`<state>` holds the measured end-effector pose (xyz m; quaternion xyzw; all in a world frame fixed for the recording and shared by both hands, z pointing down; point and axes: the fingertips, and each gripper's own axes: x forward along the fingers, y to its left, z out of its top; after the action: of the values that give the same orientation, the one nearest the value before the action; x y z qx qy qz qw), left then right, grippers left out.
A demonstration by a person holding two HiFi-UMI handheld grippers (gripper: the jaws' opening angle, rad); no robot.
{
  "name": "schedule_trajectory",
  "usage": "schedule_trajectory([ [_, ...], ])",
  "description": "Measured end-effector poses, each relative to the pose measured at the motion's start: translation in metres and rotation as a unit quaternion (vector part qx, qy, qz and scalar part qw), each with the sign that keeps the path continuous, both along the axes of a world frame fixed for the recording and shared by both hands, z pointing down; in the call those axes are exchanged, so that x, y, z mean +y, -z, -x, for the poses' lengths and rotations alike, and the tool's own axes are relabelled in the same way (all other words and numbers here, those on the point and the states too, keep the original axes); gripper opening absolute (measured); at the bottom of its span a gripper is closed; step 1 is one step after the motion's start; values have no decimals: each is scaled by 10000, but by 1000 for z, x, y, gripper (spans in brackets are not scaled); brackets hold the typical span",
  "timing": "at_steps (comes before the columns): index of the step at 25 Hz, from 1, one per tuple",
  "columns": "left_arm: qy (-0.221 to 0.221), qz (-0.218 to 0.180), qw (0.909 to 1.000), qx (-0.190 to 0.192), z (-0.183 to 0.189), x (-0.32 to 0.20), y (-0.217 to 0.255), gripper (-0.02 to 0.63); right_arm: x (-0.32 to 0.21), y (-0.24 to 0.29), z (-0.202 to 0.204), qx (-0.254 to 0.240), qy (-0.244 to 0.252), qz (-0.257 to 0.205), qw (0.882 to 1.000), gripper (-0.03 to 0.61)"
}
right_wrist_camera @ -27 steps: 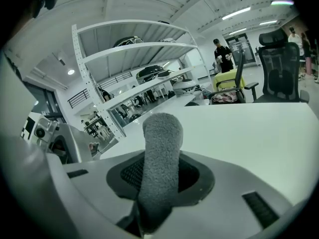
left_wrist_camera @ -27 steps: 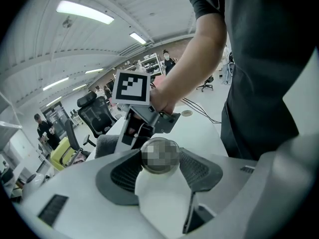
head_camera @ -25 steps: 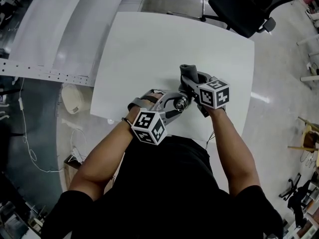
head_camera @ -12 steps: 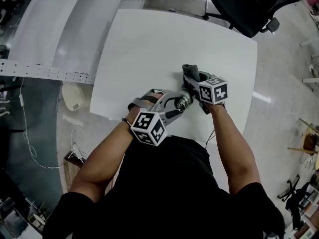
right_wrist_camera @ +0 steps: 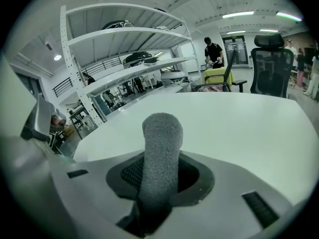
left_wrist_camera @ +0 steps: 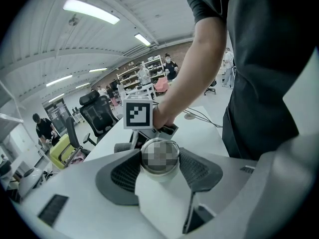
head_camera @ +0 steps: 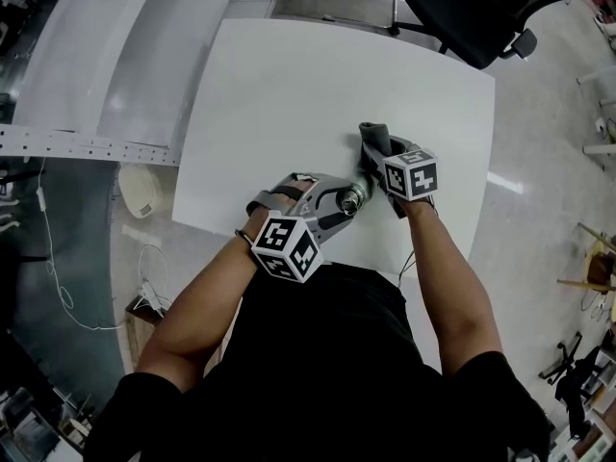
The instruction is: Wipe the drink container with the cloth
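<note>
Steel catches the eye first: the drink container [head_camera: 352, 198] is a small round vessel with a polished, mirror-bright end and a thin circular rim, and it sits low over the near part of the white table [head_camera: 318, 75], just in front of the person's body. The left gripper [left_wrist_camera: 160, 172] is clamped on it, its two dark grey pads [left_wrist_camera: 127, 173], finely meshed and curved like shallow scoops, pressed to either side of the rounded wall. Close beside it, on the person's right, the right gripper [right_wrist_camera: 160, 180] pinches the cloth [head_camera: 372, 137], a thick grey piece with a nubbly, towel-like pile, bunched into a blunt roll that stands up out of the jaws with a rounded top. From where I stand the cloth is just beside the container, and I cannot tell whether the two touch. Each gripper carries a white cube with black square markers, the left cube [head_camera: 286, 247] near the wrist and the right cube [head_camera: 411, 176] above the hand. The tabletop is smooth, matt and rounded at its corners. A black office chair [head_camera: 481, 12] stands on the pale floor beyond the table's far edge.
</note>
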<state>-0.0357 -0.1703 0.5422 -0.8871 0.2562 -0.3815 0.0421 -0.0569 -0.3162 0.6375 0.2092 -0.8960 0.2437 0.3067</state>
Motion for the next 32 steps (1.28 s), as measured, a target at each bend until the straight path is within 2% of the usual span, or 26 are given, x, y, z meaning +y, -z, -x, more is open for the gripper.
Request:
schedule_trajectory([
  [6, 38, 68, 10000, 41, -6, -6, 0, 256, -14, 14, -24, -179, -572, -62, 9982, 112],
  [15, 183, 312, 9993, 60, -14, -19, -1, 256, -5, 68, -66, -1096, -1279, 42, 9857, 112],
  [20, 309, 550, 9980, 97, -21, -28, -1, 256, 20, 102, -94, -1589, -1265, 62, 9791, 112],
  [26, 569, 593, 9965, 125, -20, -33, -4, 256, 46, 132, -117, -1973, -1215, 40, 9728, 112],
  [32, 713, 532, 9954, -343, -12, -38, -13, 258, 64, 158, -134, -2166, -1008, -51, 9710, 112],
])
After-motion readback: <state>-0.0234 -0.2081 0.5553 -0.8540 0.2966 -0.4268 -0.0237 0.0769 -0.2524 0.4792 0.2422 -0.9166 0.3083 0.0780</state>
